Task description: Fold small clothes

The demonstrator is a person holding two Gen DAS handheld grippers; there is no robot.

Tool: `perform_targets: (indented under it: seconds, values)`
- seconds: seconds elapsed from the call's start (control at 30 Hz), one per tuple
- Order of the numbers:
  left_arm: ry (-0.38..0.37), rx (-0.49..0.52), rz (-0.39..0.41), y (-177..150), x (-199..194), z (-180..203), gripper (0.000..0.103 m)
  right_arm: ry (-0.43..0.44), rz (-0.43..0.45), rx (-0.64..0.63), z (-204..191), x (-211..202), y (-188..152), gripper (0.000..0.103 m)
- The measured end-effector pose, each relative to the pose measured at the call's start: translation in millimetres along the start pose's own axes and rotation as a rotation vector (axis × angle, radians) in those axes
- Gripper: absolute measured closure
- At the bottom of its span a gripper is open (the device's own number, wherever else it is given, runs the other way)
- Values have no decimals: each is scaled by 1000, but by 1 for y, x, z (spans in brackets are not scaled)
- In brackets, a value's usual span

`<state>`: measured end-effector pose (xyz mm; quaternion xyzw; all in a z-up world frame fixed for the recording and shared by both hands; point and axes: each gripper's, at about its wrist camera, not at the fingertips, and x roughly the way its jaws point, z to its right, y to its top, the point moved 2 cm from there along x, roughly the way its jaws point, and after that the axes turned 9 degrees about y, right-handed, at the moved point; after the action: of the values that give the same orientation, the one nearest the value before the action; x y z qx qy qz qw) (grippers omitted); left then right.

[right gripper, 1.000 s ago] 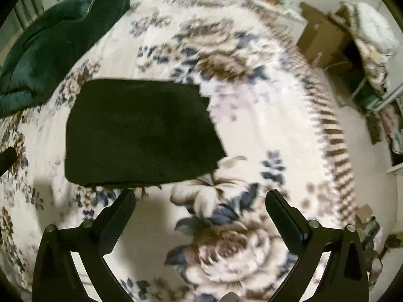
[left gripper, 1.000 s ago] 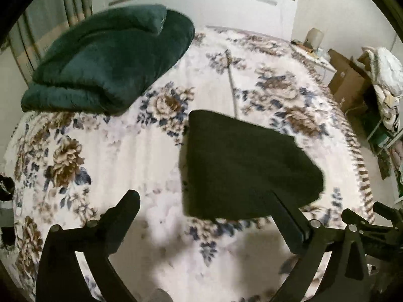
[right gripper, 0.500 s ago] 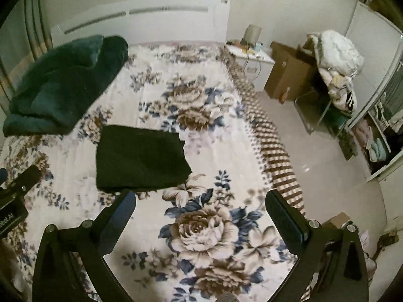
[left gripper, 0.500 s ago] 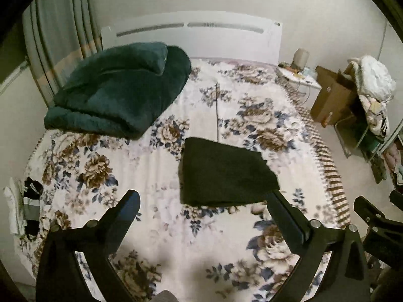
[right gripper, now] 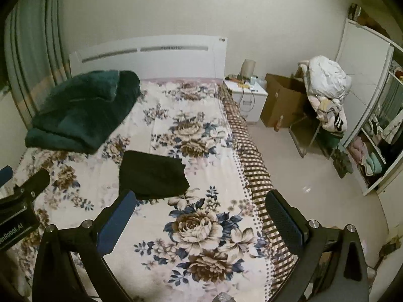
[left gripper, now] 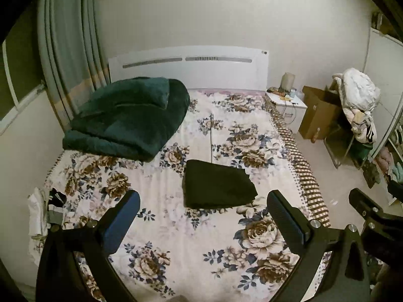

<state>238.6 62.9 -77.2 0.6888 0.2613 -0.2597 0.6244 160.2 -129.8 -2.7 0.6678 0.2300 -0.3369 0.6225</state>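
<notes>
A black garment lies folded into a flat rectangle on the flowered bed cover; it also shows in the right wrist view. My left gripper is open and empty, held well above and in front of the garment. My right gripper is open and empty, high over the bed's near right part. The left gripper's body shows at the left edge of the right wrist view.
A dark green blanket is heaped at the bed's far left. A small pile of clothes lies at the bed's left edge. Right of the bed are a nightstand, a cardboard box and a chair with laundry.
Both grippers have pulled back and up from the folded black garment, so the whole bed and room now show. The garment has stayed in place.
</notes>
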Motion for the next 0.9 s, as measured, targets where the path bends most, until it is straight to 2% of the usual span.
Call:
perform_targets:
  seconds: [0.2, 0.47, 0.7, 0.9]
  values:
    - [-13, 13, 30, -5, -43, 1, 0, 2, 61, 0, 0, -68, -3, 0]
    - [-9, -10, 44, -9, -79, -7, 0, 12, 95, -16, 0, -125, -10, 0]
    - [-1, -19, 56, -12, -95, -11, 0, 15, 117, -17, 4, -149, -8, 0]
    - [6, -27, 61, -13, -99, -11, 0, 35, 118, -28, 4, -150, -3, 0]
